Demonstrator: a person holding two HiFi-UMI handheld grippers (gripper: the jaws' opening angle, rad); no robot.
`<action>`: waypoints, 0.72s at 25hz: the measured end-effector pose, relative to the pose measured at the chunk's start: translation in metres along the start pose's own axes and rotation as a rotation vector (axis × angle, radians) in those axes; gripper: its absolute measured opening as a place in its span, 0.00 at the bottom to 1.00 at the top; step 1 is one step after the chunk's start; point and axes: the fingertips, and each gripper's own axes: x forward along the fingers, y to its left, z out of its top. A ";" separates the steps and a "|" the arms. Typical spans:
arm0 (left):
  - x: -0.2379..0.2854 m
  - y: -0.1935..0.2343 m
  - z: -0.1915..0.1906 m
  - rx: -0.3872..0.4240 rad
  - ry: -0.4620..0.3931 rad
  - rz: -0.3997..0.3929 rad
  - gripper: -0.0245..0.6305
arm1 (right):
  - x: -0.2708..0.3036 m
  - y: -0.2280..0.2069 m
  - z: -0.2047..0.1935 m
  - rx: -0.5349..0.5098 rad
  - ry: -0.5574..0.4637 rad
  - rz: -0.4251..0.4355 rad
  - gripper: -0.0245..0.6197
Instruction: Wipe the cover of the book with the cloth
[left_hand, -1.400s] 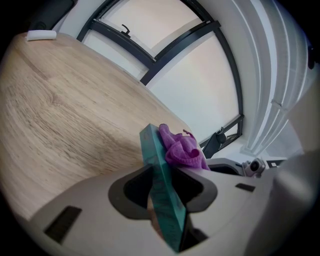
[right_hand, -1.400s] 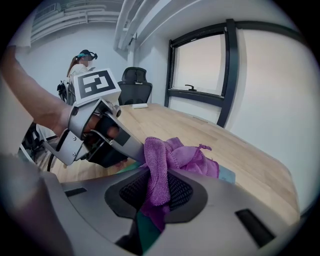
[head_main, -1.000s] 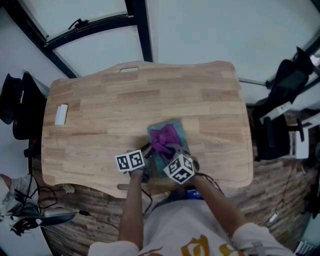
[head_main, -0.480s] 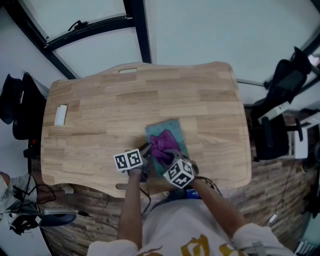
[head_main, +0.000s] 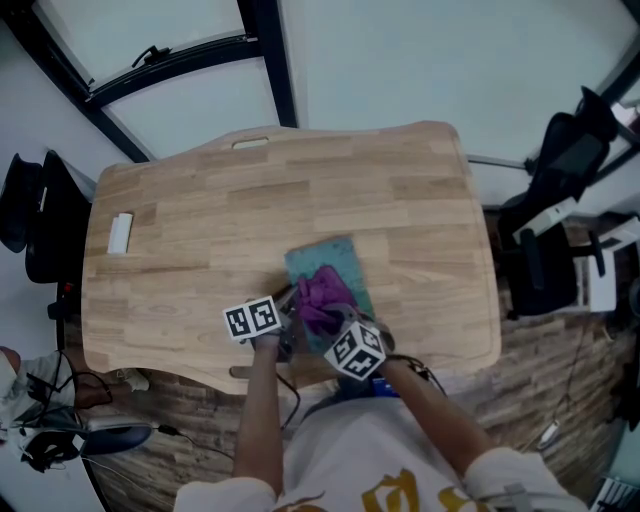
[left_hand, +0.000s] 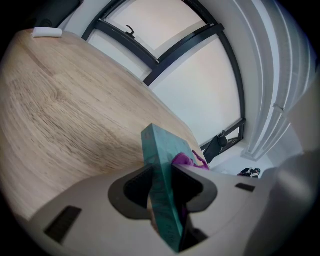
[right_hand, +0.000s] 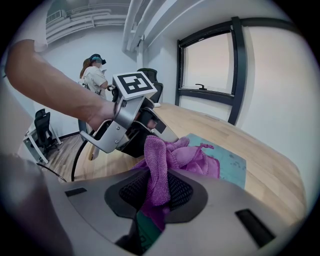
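A teal book (head_main: 322, 262) lies flat on the wooden table (head_main: 200, 230) near its front edge. On its cover rests a bunched purple cloth (head_main: 320, 292). My left gripper (head_main: 285, 318) is shut on the book's near left edge; in the left gripper view the book (left_hand: 162, 187) stands edge-on between the jaws. My right gripper (head_main: 335, 318) is shut on the cloth (right_hand: 160, 165), pressed onto the cover (right_hand: 225, 162). The left gripper (right_hand: 150, 122) shows close beside it in the right gripper view.
A small white block (head_main: 119, 232) lies near the table's left edge. Black chairs stand left (head_main: 40, 215) and right (head_main: 550, 210) of the table. Dark window frames (head_main: 265, 60) run behind it. A person (right_hand: 94, 75) stands far off in the room.
The cloth and my right gripper have slid slightly toward the near left across the cover. The left gripper still holds the book's edge.
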 end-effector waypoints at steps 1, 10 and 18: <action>0.000 0.000 0.000 -0.002 -0.001 0.000 0.22 | -0.001 0.001 -0.001 -0.001 0.000 0.001 0.15; 0.000 0.001 0.000 -0.001 -0.005 0.003 0.22 | -0.004 0.009 -0.003 -0.009 -0.006 0.012 0.15; 0.000 0.001 0.000 -0.005 -0.012 0.007 0.22 | -0.007 0.014 -0.008 0.007 0.020 0.056 0.15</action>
